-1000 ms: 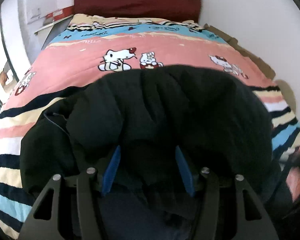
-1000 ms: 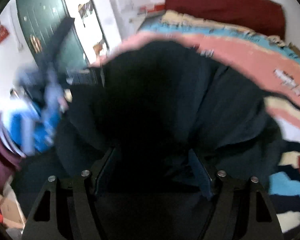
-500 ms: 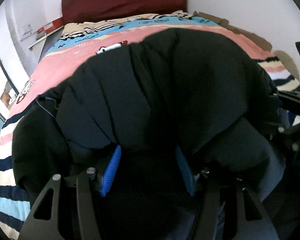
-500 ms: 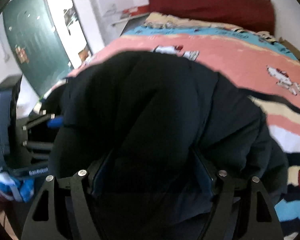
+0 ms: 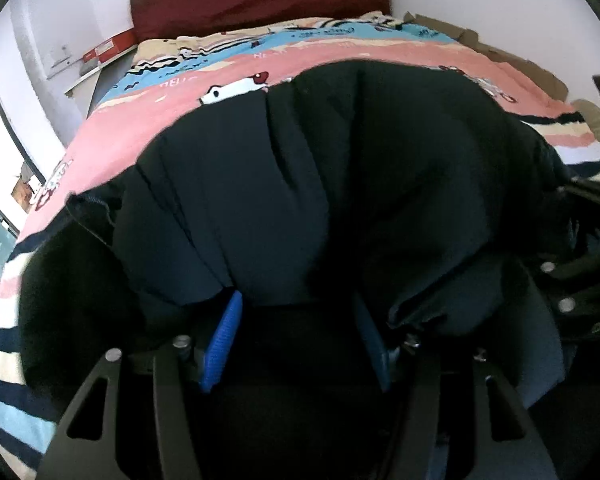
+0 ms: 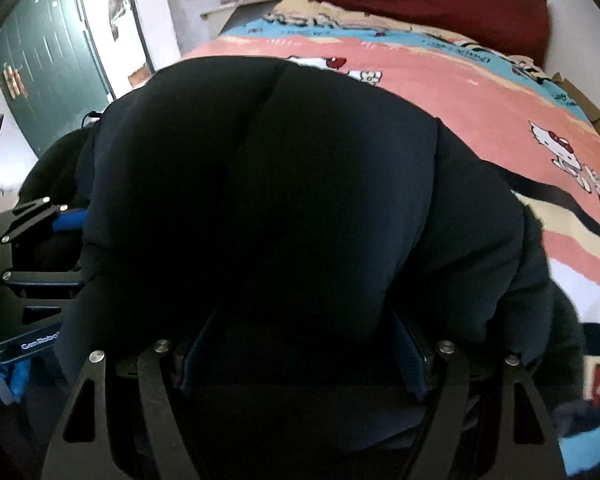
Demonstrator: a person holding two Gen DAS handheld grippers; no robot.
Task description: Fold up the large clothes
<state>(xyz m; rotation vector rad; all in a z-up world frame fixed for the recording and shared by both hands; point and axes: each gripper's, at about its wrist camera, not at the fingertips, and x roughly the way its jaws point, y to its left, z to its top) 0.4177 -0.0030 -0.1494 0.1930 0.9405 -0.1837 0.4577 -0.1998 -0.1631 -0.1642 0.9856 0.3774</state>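
- Left wrist view: left gripper (image 5: 296, 320), blue pads (image 5: 224, 340) set narrow, clamped the bulky black padded jacket (image 5: 320, 184).
- Right gripper (image 6: 300, 344) likewise gripped jacket (image 6: 268, 200).
- Jacket bunched over pink striped cartoon-print bedspread (image 5: 140, 120).

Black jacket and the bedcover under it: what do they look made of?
Black jacket: looks like smooth synthetic shell over padding, going by the puffy quilted seams and faint sheen; the filling cannot be seen. Bedcover: soft matte printed fabric, possibly fleece or cotton, with cartoon cats and stripes.
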